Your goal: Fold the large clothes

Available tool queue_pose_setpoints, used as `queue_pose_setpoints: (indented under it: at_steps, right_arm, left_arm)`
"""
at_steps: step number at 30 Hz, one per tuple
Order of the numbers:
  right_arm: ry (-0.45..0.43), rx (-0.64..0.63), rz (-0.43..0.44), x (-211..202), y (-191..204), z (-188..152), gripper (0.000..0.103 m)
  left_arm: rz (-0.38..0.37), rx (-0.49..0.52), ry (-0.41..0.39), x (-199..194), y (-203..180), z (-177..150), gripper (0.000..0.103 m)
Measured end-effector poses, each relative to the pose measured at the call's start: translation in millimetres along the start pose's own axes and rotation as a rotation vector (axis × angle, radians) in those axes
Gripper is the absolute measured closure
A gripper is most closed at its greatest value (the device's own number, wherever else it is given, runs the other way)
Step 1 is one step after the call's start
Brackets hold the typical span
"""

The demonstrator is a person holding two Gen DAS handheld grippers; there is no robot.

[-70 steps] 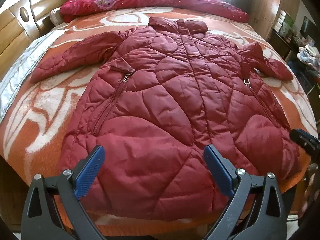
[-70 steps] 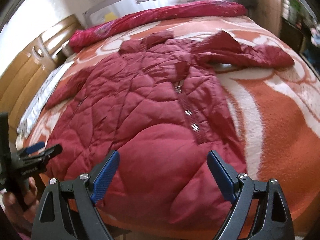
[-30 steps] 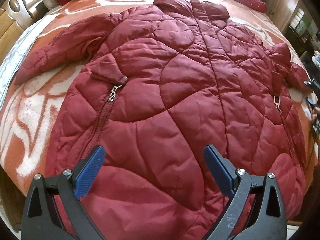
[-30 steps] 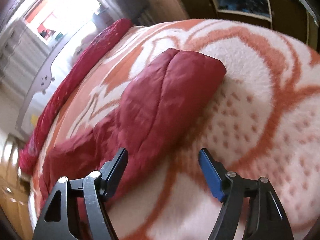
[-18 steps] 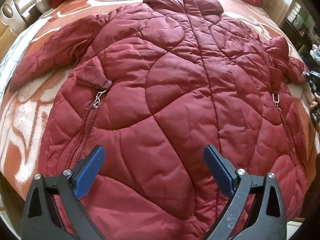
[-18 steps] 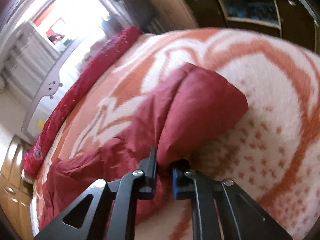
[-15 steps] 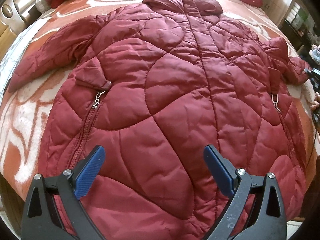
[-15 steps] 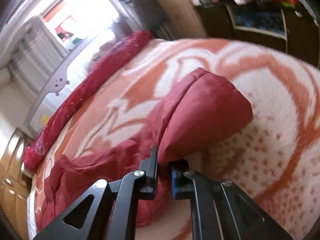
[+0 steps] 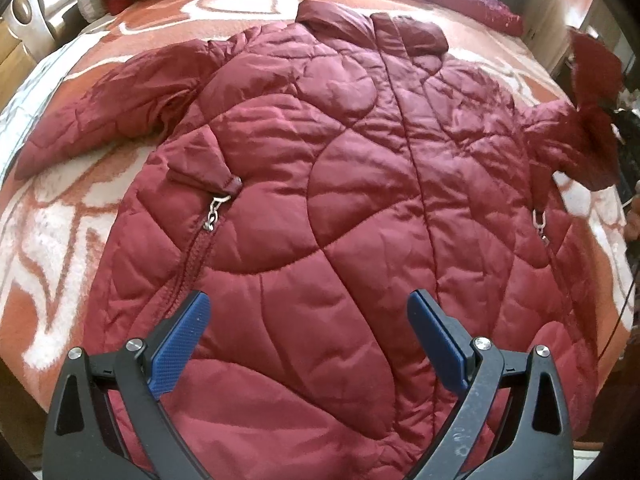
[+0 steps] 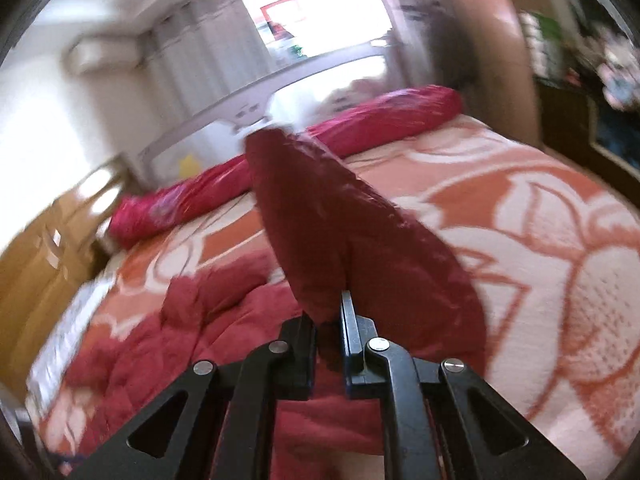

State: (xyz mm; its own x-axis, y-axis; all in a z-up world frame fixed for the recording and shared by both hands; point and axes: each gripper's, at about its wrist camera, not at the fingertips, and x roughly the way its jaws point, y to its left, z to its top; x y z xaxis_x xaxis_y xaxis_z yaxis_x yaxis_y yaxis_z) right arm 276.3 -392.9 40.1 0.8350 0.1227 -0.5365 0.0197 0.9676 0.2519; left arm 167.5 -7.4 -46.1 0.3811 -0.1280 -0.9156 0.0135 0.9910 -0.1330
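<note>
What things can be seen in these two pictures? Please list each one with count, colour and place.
quilted coat: one, dark red, spread flat on the bed, collar at the far end
left sleeve: one, dark red, lying flat on the blanket
right sleeve: one, dark red, lifted off the blanket
pocket zipper pulls: two, silver, one on each side of the coat front
blanket: one, orange with white pattern, covering the bed
rolled quilt: one, bright pink-red, along the far edge of the bed
headboard: one, light wood, at the left side of the bed
left tool: one, black with blue pads, open above the coat's lower half
right tool: one, black, shut on the right sleeve
</note>
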Motion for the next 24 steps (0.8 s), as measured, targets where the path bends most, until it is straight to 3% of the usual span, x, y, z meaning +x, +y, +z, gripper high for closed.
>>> queue_pose_setpoints:
  at_steps: [5, 10, 18, 24]
  right_arm:
    - [0.05, -0.145, 0.051, 19, 66, -20, 0.094]
    - [0.091, -0.264, 0.123, 34, 121, -38, 0.095]
    - [0.158, -0.507, 0.162, 51, 204, -86, 0.095]
    - [0.183, -0.647, 0.2, 59, 241, -123, 0.095]
  left_arm:
    - [-0.08, -0.034, -0.015, -6, 8, 9, 0.003]
    - [-0.22, -0.09, -0.019, -10, 23, 24, 0.003]
    - [-0.479, -0.212, 0.061, 13, 48, 79, 0.003]
    - [-0.657, -0.331, 0.139, 50, 65, 122, 0.004]
